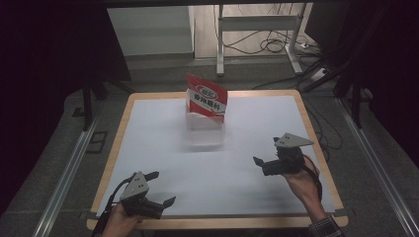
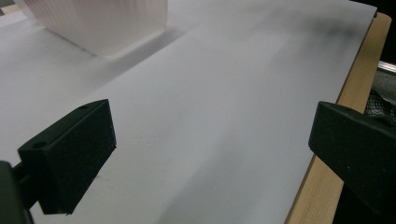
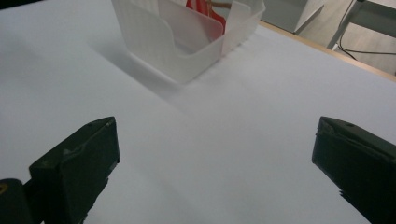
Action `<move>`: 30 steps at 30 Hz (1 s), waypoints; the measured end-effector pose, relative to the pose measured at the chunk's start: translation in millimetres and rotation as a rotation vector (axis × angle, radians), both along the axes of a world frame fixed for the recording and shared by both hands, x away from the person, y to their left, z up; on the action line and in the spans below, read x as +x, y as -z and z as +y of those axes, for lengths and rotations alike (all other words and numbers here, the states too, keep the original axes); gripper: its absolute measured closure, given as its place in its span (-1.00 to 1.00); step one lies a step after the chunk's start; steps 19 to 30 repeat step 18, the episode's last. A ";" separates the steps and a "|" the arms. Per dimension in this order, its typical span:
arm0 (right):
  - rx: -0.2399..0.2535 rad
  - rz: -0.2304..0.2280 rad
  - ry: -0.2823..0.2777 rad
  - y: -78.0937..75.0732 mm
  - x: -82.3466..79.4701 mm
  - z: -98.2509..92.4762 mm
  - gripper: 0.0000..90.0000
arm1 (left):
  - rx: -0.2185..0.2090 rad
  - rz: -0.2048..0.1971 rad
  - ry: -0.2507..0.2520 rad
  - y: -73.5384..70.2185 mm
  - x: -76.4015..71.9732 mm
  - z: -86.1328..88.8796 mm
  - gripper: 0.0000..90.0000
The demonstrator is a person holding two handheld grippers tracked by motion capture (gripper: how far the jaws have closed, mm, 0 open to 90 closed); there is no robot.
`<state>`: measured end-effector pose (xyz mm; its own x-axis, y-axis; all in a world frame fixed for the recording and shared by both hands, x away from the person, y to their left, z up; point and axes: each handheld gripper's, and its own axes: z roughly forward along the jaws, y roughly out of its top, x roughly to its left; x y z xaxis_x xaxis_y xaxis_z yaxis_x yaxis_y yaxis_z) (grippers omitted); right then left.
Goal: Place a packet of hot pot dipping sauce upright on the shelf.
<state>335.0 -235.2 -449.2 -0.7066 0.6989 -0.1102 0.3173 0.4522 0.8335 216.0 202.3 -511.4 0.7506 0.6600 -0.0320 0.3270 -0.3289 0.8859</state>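
Note:
A translucent white plastic bin (image 1: 205,131) stands on the white tabletop (image 1: 158,148), at the middle of its far half. A red and white packet (image 1: 206,101) stands upright in the bin, leaning against its far wall. My left gripper (image 1: 163,187) hovers near the front left edge, jaws spread wide with nothing between them. My right gripper (image 1: 267,150) is held at the right, also open and empty, pointing toward the bin. In the right gripper view (image 3: 215,158) the bin (image 3: 187,37) lies ahead with the red packet (image 3: 201,9) inside. The left gripper view (image 2: 210,144) has the bin (image 2: 102,23) at its top left.
The table has a wooden rim (image 1: 316,143). Behind it, a metal desk frame (image 1: 257,29) and loose cables (image 1: 272,44) lie on the floor. Metal rails (image 1: 69,168) run along the floor on both sides. Dark surroundings at left and right.

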 end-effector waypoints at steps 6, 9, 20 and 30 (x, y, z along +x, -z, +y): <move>-0.009 -0.005 0.007 8.2 -12.0 -13.1 -0.98 | 0.001 0.000 0.000 0.1 0.0 0.0 -0.99; -0.007 0.007 0.011 14.5 -17.5 -18.4 -0.98 | 0.003 -0.001 0.001 0.1 -0.1 -0.2 -0.99; -0.059 0.064 0.006 34.5 -24.4 -28.1 -0.98 | 0.005 0.001 0.002 -0.1 0.2 -0.9 -0.99; -0.059 0.064 0.006 34.5 -24.4 -28.1 -0.98 | 0.005 0.001 0.002 -0.1 0.2 -0.9 -0.99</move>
